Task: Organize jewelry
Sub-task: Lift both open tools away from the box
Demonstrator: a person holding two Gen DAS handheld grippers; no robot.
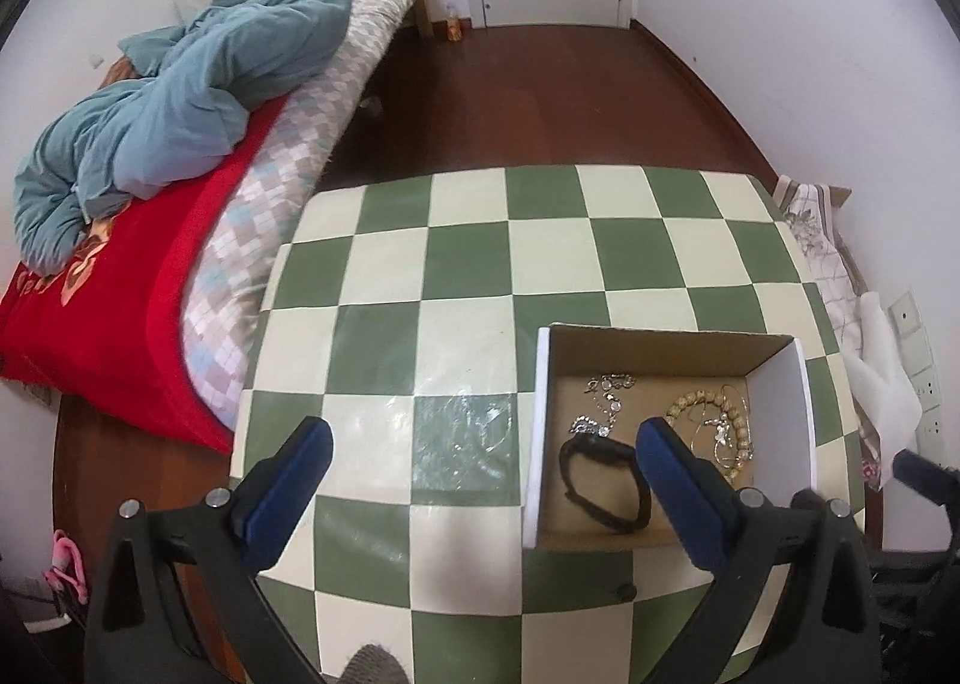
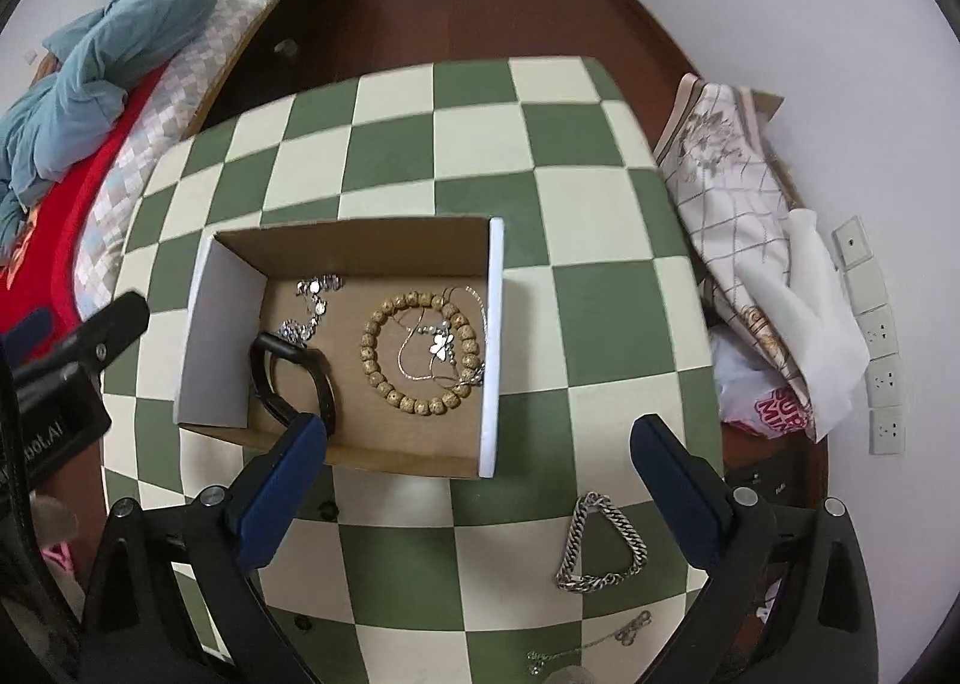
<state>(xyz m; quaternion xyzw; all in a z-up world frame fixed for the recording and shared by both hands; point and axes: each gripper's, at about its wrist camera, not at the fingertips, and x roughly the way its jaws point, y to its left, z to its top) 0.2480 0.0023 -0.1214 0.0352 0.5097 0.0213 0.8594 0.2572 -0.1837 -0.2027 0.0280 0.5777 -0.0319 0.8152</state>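
Observation:
An open cardboard box (image 2: 495, 336) (image 1: 543, 432) stands on the green-and-cream checked table (image 2: 504, 156). Inside lie a wooden bead bracelet (image 2: 384, 378) (image 1: 744, 438), a black band (image 2: 282, 378) (image 1: 606, 480), a silver crystal chain (image 2: 312, 306) (image 1: 606, 402) and a thin butterfly necklace (image 2: 441, 345). On the table, in front of the box, lie a silver curb-chain bracelet (image 2: 600, 546) and a thin silver chain (image 2: 588, 645). My right gripper (image 2: 480, 462) is open and empty above the box's near wall. My left gripper (image 1: 483, 468) is open and empty, left of the box.
A bed with a red cover (image 1: 120, 324) and a blue duvet (image 1: 180, 102) borders the table's left side. Folded cloth and a plastic bag (image 2: 750, 240) lie at the table's right edge by wall sockets (image 2: 876, 336). A wooden floor (image 1: 540, 96) lies beyond.

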